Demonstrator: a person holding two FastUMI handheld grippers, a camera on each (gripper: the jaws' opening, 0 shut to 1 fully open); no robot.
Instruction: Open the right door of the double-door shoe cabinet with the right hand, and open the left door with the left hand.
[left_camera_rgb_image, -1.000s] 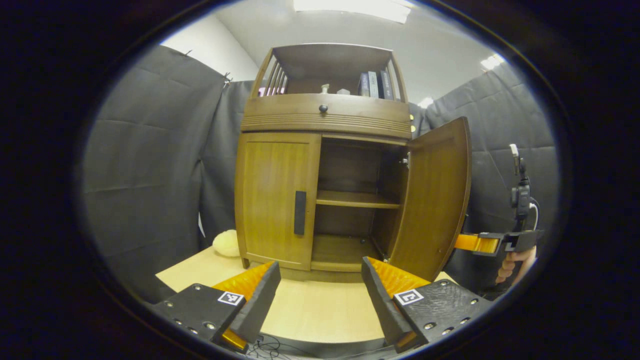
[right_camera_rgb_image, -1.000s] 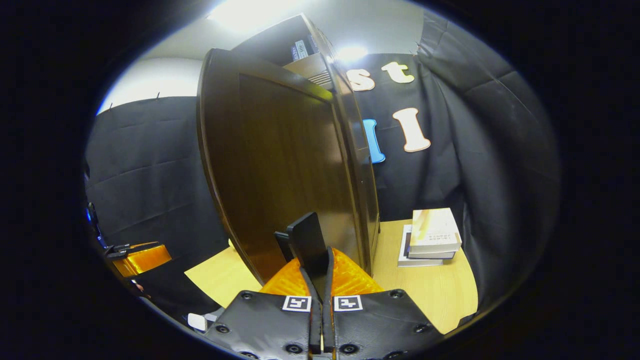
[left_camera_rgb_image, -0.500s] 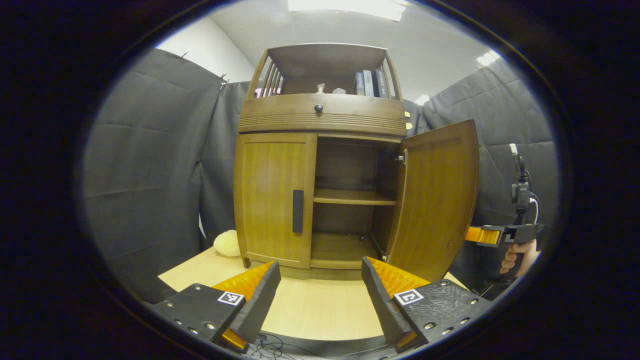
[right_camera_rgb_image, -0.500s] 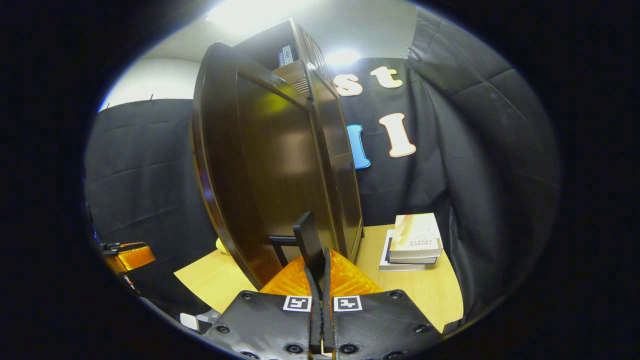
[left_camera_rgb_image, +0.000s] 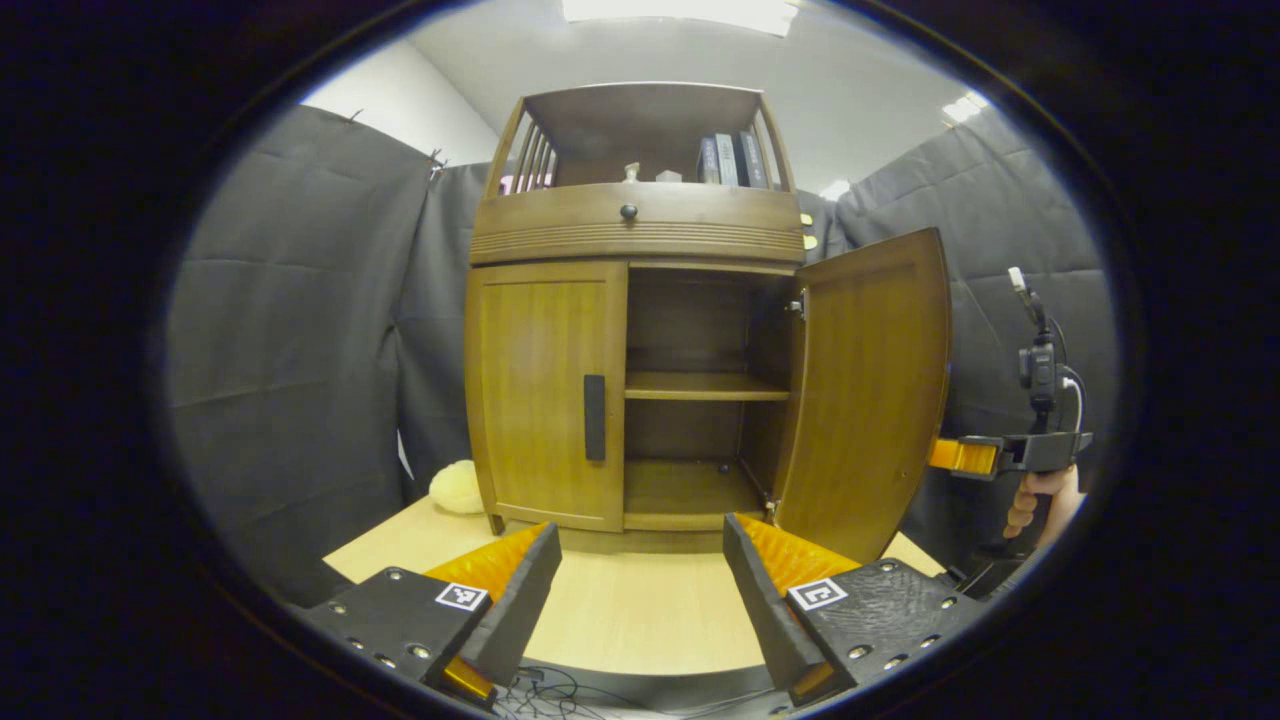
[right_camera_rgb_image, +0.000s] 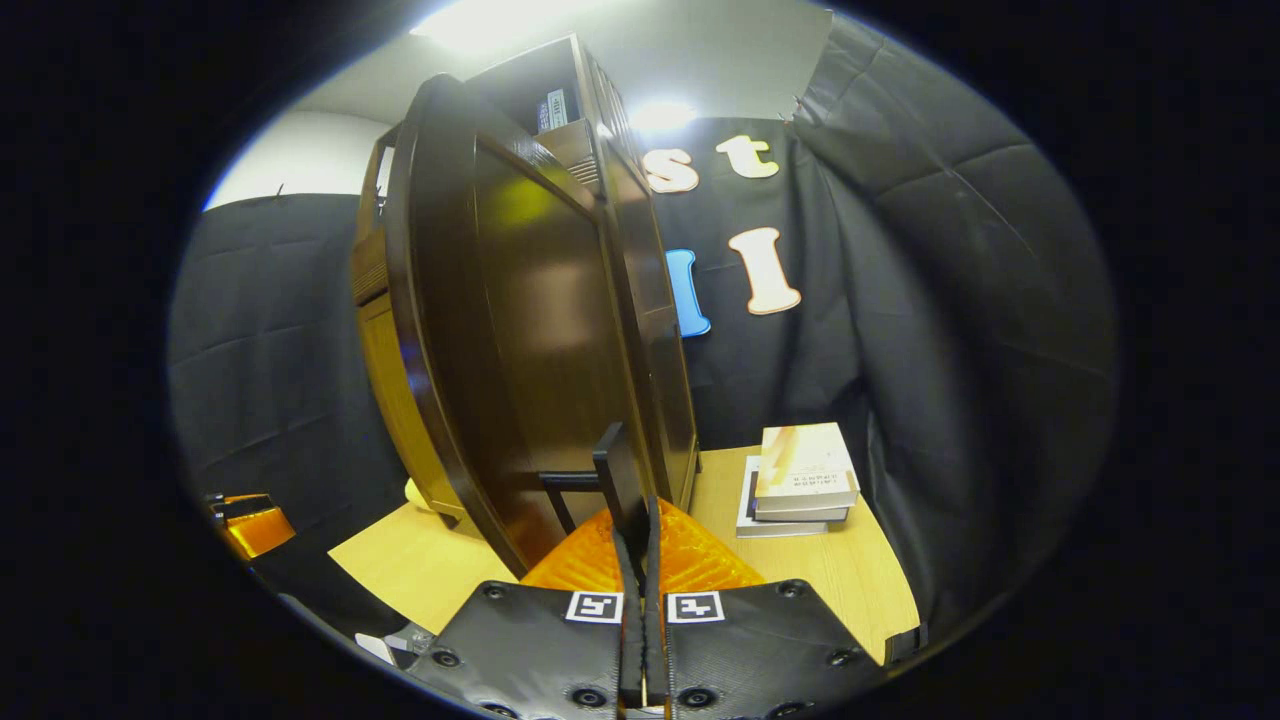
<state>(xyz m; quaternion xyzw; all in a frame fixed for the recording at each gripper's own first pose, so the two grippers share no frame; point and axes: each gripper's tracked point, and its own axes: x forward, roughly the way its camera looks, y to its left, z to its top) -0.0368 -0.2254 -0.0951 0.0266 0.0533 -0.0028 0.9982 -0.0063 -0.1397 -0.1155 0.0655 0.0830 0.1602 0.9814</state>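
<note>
The wooden shoe cabinet (left_camera_rgb_image: 640, 225) stands on a light table (left_camera_rgb_image: 640, 610). Its left door (left_camera_rgb_image: 535, 390) is flat shut, with a dark upright handle (left_camera_rgb_image: 594, 417) at its inner edge. The right door (left_camera_rgb_image: 870, 390) stands swung out, and the inner shelf (left_camera_rgb_image: 700, 385) shows. My left gripper (left_camera_rgb_image: 640, 575) is open, low and well in front of the cabinet, holding nothing. In the right gripper view my right gripper (right_camera_rgb_image: 645, 525) is shut on the right door's dark handle (right_camera_rgb_image: 617, 475), on the door's outer face (right_camera_rgb_image: 540, 330). From the left gripper view, the right gripper (left_camera_rgb_image: 965, 456) pokes out behind that door, with a hand below it.
A pale yellow soft lump (left_camera_rgb_image: 455, 487) lies on the table left of the cabinet. A stack of books (right_camera_rgb_image: 800, 475) lies on the table to the cabinet's right. More books (left_camera_rgb_image: 725, 160) stand on the top shelf. Black cloth walls close in all round.
The right door has swung a little further open, with my right gripper still on its handle. The left gripper has stayed open and nearly still.
</note>
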